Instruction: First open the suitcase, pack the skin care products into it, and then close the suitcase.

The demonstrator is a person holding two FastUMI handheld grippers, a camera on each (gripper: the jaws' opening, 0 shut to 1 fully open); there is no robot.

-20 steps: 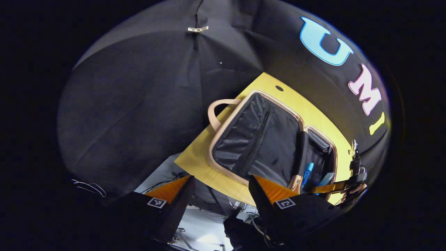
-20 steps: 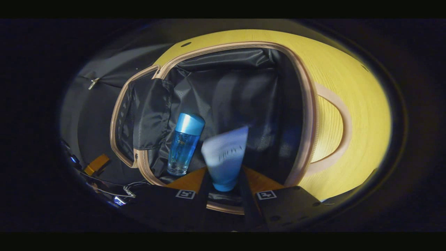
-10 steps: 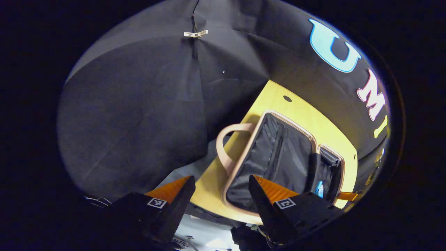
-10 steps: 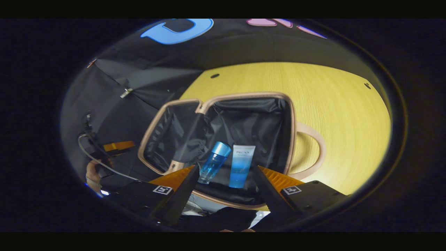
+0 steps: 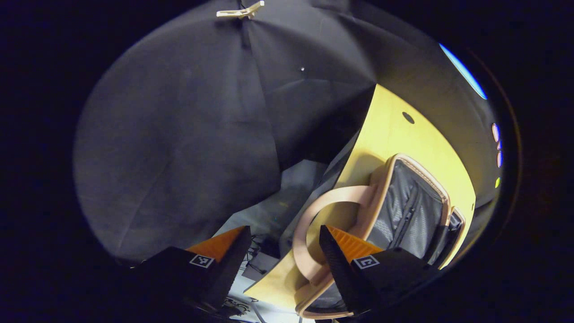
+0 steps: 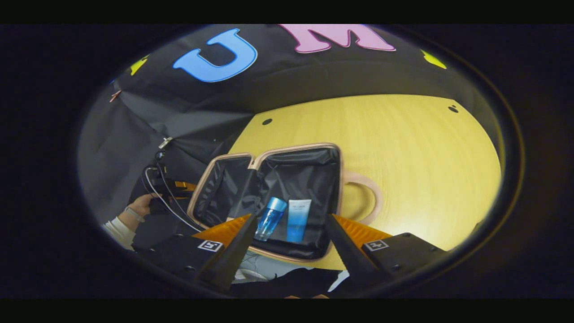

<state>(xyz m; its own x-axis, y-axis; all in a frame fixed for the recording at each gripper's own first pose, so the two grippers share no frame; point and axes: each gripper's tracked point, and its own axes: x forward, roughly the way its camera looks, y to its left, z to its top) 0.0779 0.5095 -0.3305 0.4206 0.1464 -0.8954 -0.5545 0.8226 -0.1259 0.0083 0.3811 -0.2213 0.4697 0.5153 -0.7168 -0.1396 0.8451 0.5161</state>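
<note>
The beige suitcase (image 6: 296, 147) lies open on the yellow table (image 6: 403, 148), showing its black lining. Inside the right half, a blue bottle (image 6: 270, 217) and a white-and-blue tube (image 6: 297, 220) lie side by side. My right gripper (image 6: 289, 242) hovers open above the near rim, holding nothing. In the left gripper view the lid half (image 5: 408, 215) and its beige handle (image 5: 314, 224) are close; my left gripper (image 5: 284, 251) is open beside the handle, which runs past its right finger. The right gripper view shows the left gripper (image 6: 186, 187) at the lid's outer edge.
A person's hand (image 6: 141, 204) with a white sleeve and cables holds the left gripper at the booth's left side. Beyond the table's left edge (image 5: 358, 148) the floor and cables show below. Bare tabletop stretches to the right of the suitcase.
My right gripper let go of the tube, opened and drew back; the tube now lies beside the bottle. My left gripper swung toward the lid's handle side.
</note>
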